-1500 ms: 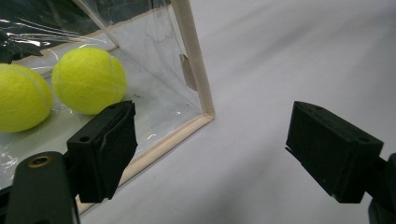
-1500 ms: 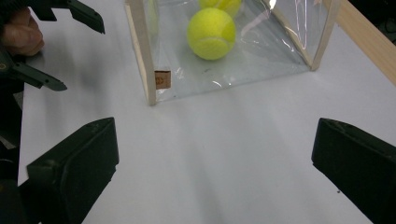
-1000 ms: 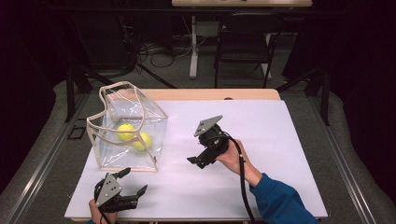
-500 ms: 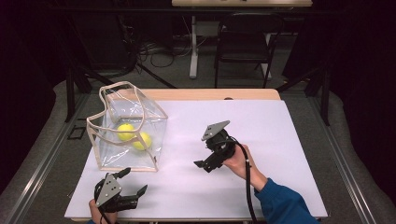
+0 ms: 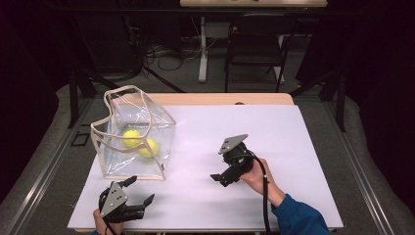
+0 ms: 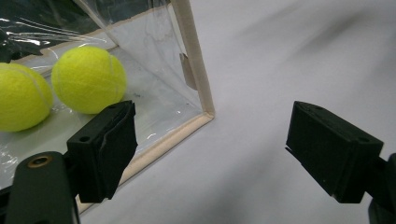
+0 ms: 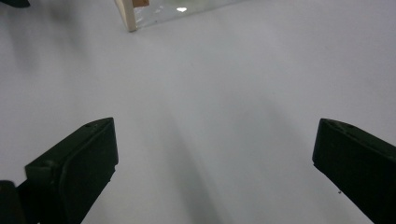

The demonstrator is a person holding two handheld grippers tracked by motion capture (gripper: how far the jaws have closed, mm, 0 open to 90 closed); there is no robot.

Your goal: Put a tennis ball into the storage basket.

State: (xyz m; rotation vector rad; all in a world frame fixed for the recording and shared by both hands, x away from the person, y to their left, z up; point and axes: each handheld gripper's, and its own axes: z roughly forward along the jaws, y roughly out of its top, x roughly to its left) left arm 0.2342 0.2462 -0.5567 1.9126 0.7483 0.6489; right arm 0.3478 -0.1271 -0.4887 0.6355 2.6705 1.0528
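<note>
A clear plastic bag with beige trim [image 5: 132, 142] stands on the left of the white table [image 5: 293, 147], with two yellow tennis balls [image 5: 139, 143] inside. My left gripper [image 5: 139, 192] rests near the front edge, just in front of the bag's near corner [image 6: 205, 114], open and empty. In the left gripper view the balls [image 6: 88, 79] lie behind the clear wall. My right gripper [image 5: 220, 178] is held over the table's middle, open, with nothing between its jaws; the bag's corner [image 7: 128, 18] lies far ahead of it.
A wooden strip [image 5: 225, 99] edges the table's far side. Beyond it stand a dark chair [image 5: 254, 44] and a table leg with cables [image 5: 201, 54] on the floor. Metal rails [image 5: 44, 166] run along both sides of the table.
My right gripper has moved back toward the front and slightly right, away from the bag. The left gripper and bag have stayed put.
</note>
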